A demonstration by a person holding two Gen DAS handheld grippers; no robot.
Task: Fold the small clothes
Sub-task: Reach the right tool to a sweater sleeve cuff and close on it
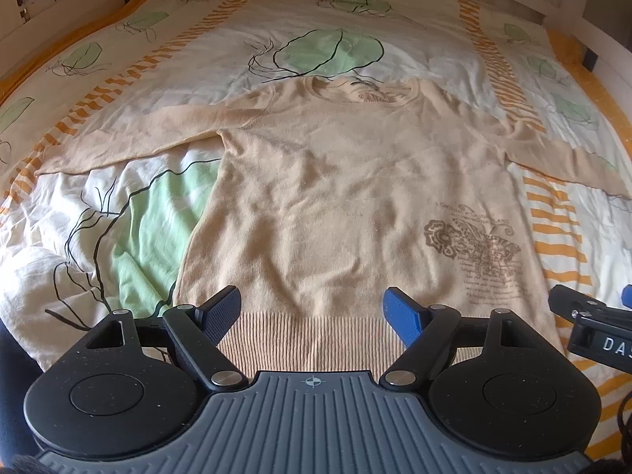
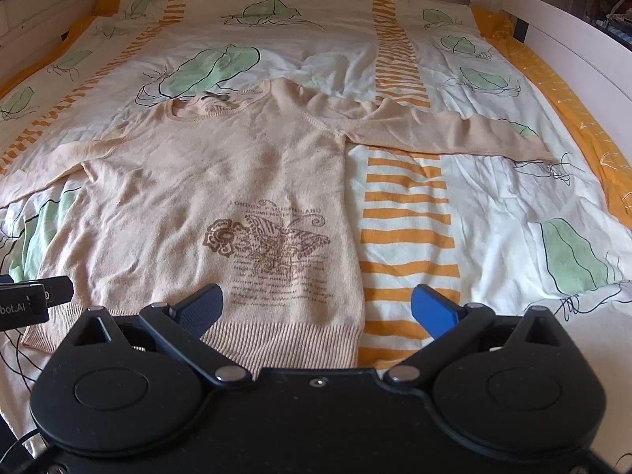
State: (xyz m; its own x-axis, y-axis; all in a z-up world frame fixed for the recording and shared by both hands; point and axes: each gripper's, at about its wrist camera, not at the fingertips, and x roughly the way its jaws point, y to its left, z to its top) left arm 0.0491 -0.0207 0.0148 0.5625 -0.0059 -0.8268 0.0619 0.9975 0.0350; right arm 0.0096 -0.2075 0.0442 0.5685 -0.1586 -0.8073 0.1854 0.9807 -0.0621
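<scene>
The beige sweater (image 1: 335, 197) lies flat, sleeves spread, on the bed's leaf-and-stripe duvet (image 2: 493, 205) inside a white bed frame (image 2: 572, 51). The left gripper (image 1: 312, 312) and right gripper (image 2: 316, 310) stand wide open over the ribbed hem, holding nothing.

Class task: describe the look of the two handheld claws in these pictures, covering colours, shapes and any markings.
The left claw has blue textured pads on black linkage arms, two round black discs, and a ribbed grey base bearing a small crosshair mark. The right claw looks alike, with blue pads, but its base is plain black. White lettering marks each claw's side.
</scene>
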